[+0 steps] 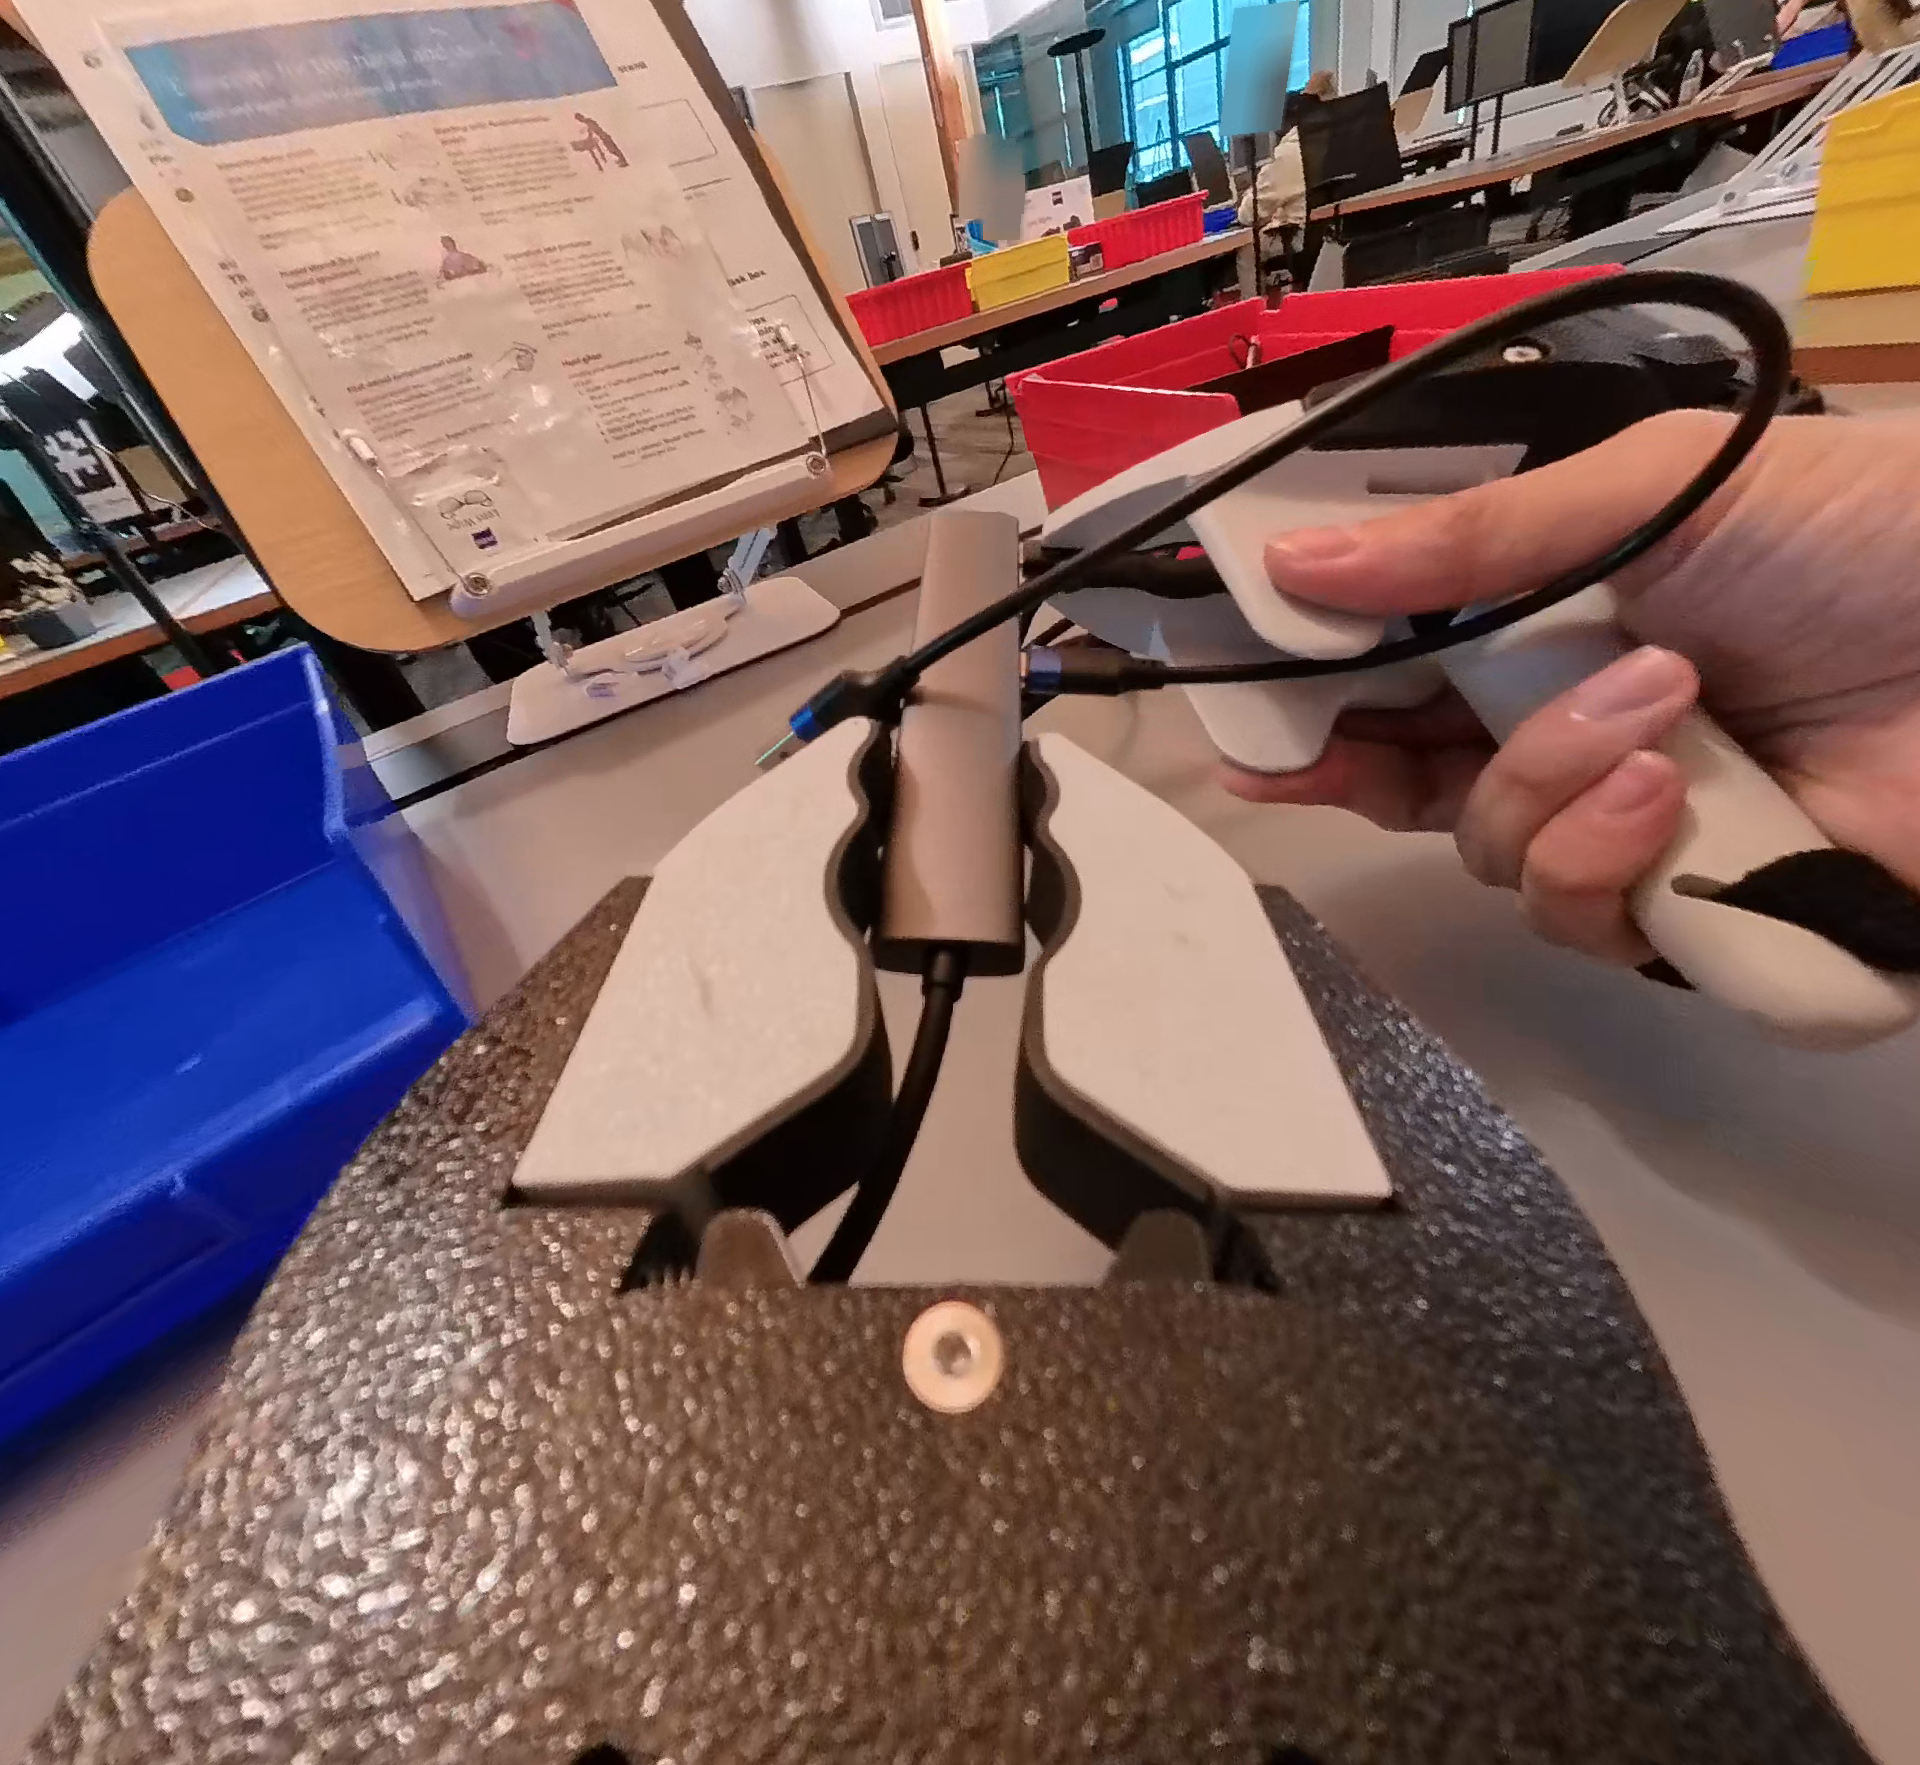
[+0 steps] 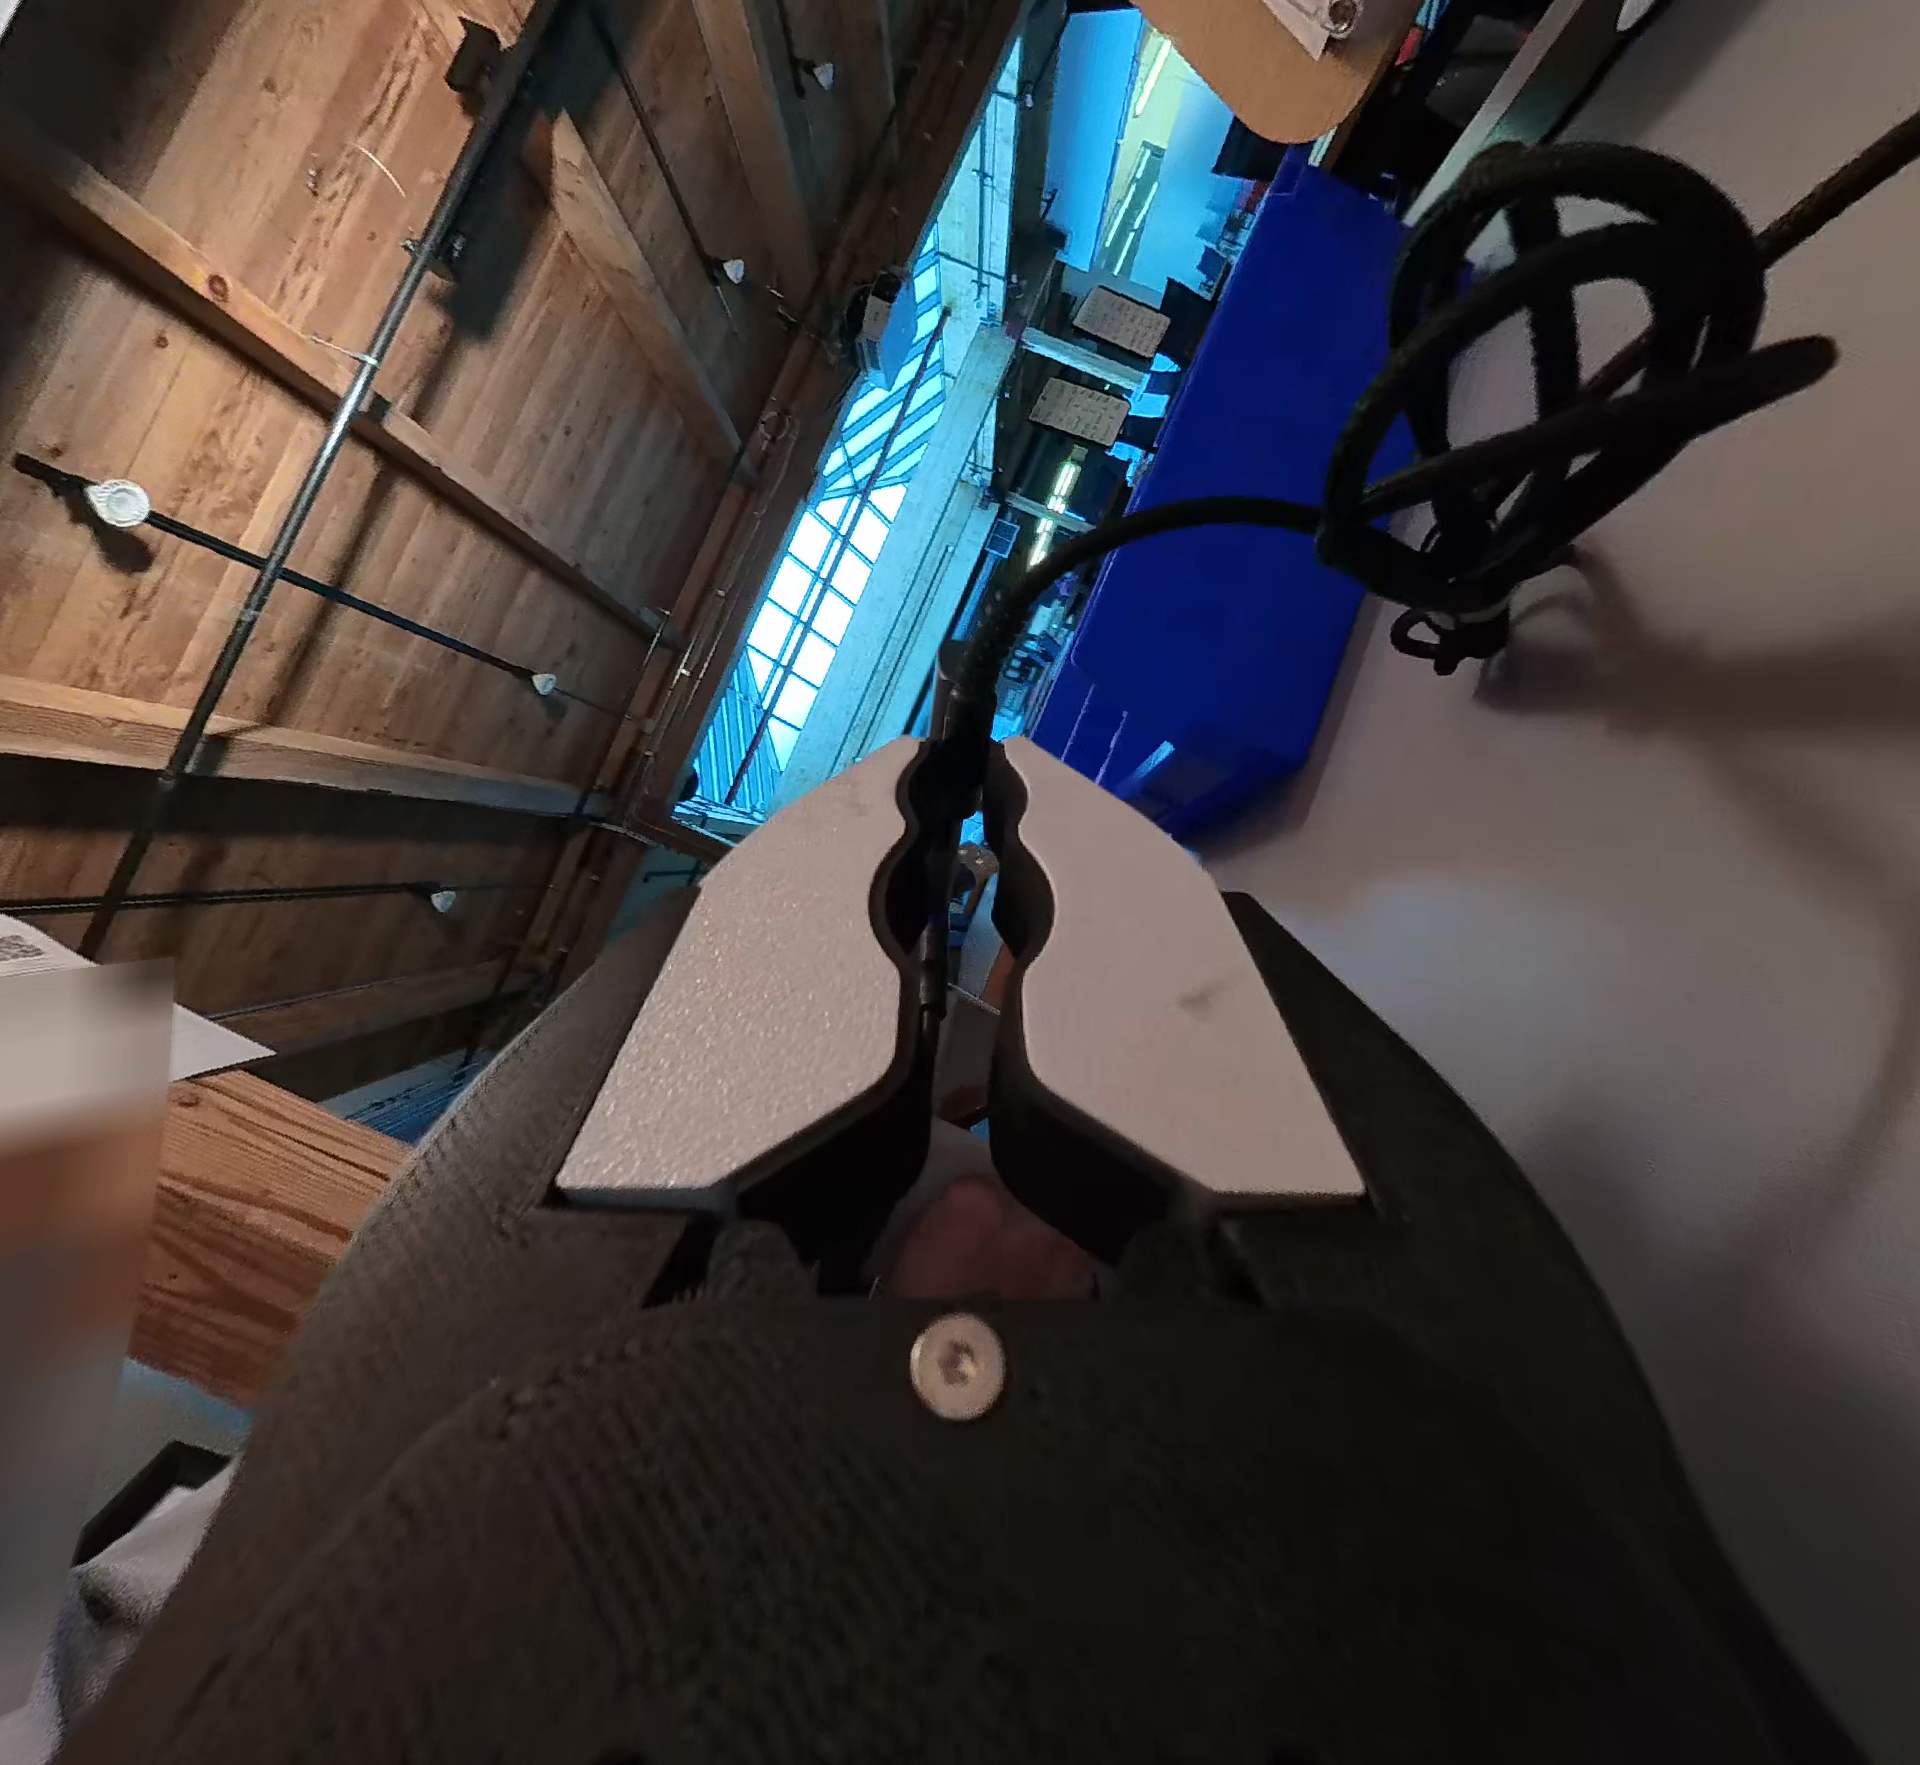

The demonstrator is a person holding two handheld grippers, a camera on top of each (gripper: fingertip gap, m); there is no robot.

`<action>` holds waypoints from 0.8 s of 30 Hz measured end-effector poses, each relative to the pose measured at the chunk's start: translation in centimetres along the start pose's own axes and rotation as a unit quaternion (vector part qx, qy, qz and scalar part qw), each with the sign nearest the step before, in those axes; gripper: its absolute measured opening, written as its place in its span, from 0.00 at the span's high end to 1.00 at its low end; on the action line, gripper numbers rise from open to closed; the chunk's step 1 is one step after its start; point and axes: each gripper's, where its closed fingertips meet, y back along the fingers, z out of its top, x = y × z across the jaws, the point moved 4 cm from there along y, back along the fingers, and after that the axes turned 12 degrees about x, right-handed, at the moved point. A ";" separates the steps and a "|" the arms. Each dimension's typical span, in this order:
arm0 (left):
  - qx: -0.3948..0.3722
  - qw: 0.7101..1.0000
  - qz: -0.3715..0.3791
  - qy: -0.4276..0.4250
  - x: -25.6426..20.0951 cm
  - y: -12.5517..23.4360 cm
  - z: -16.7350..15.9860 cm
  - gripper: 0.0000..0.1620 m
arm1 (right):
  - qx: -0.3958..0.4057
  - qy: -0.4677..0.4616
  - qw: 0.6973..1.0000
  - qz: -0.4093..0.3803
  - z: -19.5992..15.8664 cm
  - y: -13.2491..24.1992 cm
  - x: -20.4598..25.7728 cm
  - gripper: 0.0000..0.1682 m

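Note:
My left gripper is shut on a grey bar-shaped hub, which stands out forward between the fingers. A black lead runs back from the hub's near end. A blue-tipped plug sits at the hub's left side, and its black cable loops up and over to the right. A second plug sits at the hub's right side. A hand holds my right gripper just right of the hub. In the right wrist view my right gripper is shut on a thin black cable.
A blue bin stands at the left of the grey table and also shows in the right wrist view. A red bin is behind the hub. A document stand is at the back left. A coiled black cord lies on the table. The left gripper's tips are roughly 6 cm from the right gripper's.

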 end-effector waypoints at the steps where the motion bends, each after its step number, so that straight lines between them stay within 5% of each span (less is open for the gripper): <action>1: 0.003 1.000 -0.004 0.001 0.0 0.0 -0.1 0.86 | 0.001 0.002 1.000 -0.007 0.0 0.1 0.0 0.95; 24: 0.003 0.997 -0.047 0.059 0.7 0.1 0.0 0.84 | 0.084 0.051 0.993 -0.064 -0.3 1.1 1.7 0.94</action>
